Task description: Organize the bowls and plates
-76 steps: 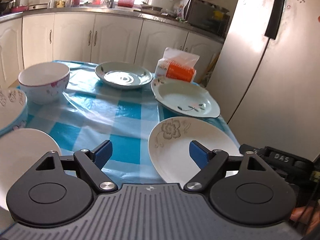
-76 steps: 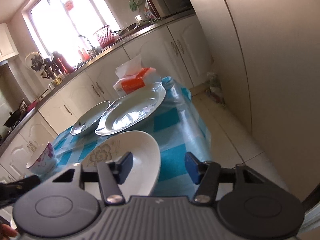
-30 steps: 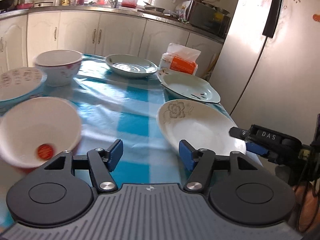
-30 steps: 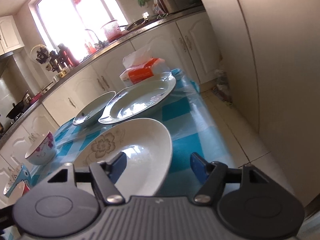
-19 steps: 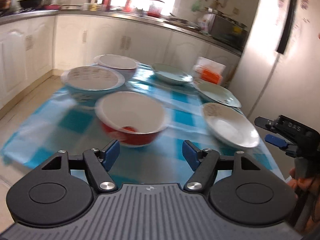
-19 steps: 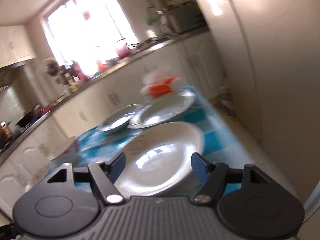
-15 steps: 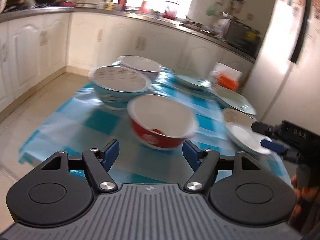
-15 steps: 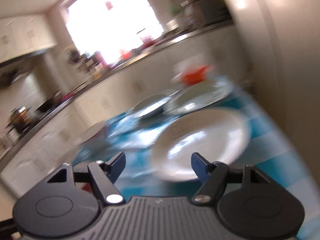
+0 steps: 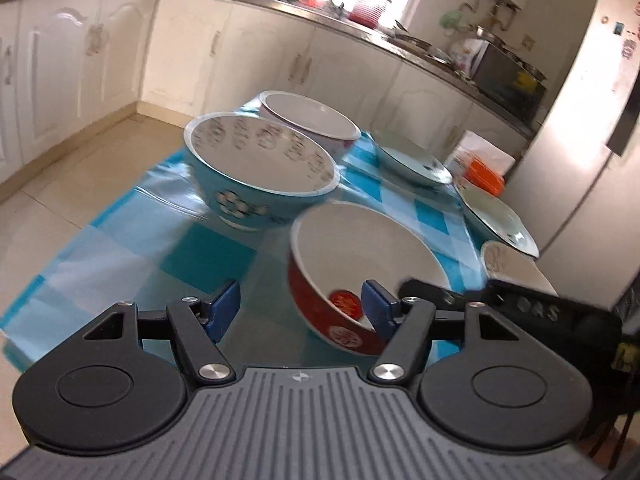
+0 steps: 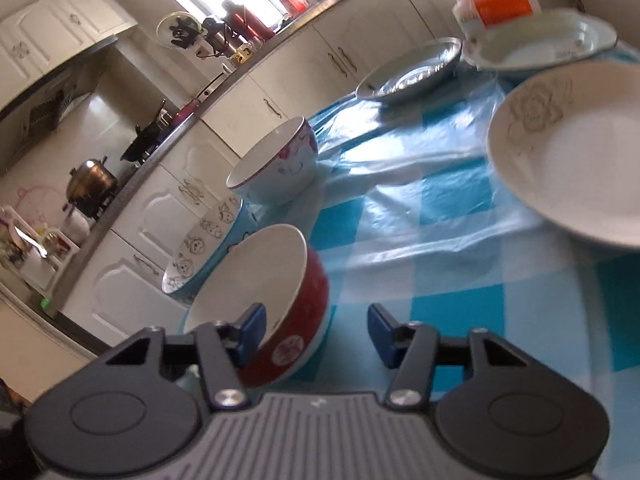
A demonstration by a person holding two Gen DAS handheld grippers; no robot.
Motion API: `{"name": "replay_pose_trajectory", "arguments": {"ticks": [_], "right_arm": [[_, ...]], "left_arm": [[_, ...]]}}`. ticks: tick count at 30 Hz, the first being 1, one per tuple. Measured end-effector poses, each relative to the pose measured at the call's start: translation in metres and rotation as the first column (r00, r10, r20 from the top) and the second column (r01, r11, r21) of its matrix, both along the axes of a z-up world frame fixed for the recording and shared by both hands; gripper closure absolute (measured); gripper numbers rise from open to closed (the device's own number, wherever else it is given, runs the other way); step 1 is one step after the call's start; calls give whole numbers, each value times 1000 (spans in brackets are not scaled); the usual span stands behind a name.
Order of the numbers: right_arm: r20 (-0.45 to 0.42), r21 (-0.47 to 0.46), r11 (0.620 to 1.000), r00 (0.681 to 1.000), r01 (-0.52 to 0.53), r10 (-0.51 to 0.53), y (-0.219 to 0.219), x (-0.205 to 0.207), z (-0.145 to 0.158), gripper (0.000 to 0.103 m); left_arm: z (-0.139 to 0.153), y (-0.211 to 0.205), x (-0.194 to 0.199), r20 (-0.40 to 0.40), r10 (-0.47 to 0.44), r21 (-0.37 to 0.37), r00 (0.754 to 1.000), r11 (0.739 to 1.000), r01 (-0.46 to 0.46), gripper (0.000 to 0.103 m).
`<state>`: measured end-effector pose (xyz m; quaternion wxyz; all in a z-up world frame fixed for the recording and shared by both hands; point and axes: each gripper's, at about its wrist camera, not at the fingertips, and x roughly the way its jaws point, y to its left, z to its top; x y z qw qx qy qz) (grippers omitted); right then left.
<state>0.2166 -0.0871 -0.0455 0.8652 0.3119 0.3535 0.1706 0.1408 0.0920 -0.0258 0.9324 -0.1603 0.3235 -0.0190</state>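
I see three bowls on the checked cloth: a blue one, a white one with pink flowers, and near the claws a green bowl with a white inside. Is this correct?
Not quite. The bowl nearest the claws is red outside, not green; this red bowl does have a white inside, as the right wrist view shows. The blue bowl and the white bowl with pink flowers are as you say.

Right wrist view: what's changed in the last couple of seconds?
The right gripper swung left from the flower plate to the red bowl. Its jaws have just been closing and now straddle the bowl's near wall, outer pad not yet touching. Nothing is lifted. Plates, bowls and tissue pack sit where they were.
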Motion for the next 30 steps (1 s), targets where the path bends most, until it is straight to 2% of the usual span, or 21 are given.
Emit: {"name": "replay_pose_trajectory", "arguments": {"ticks": [3,4,6,15,24,30], "right_arm": [[29,-36,999,999,-17,18,4,0,7,74],[41,-64,998,999,-20,23,6,1,9,76],[55,-91,996,998,-17,22,8,6,11,80],[64,-131,991,998,26,-18,-13,30,8,83],[85,-196,978,995,69,-53,-26,66,9,84],[85,-155,986,995,66,-53,-36,69,5,84]], "left_arm": [[-2,-11,4,2,-35,-4,999,999,35,28],[-3,-14,8,4,-45,-8,999,999,45,32],[-3,-18,12,5,-36,-1,999,999,36,32],[-6,-39,45,20,-51,-23,999,998,51,33],[-11,-58,86,44,-54,6,998,999,53,32],[-14,-57,86,30,-52,15,998,999,52,33]]}}
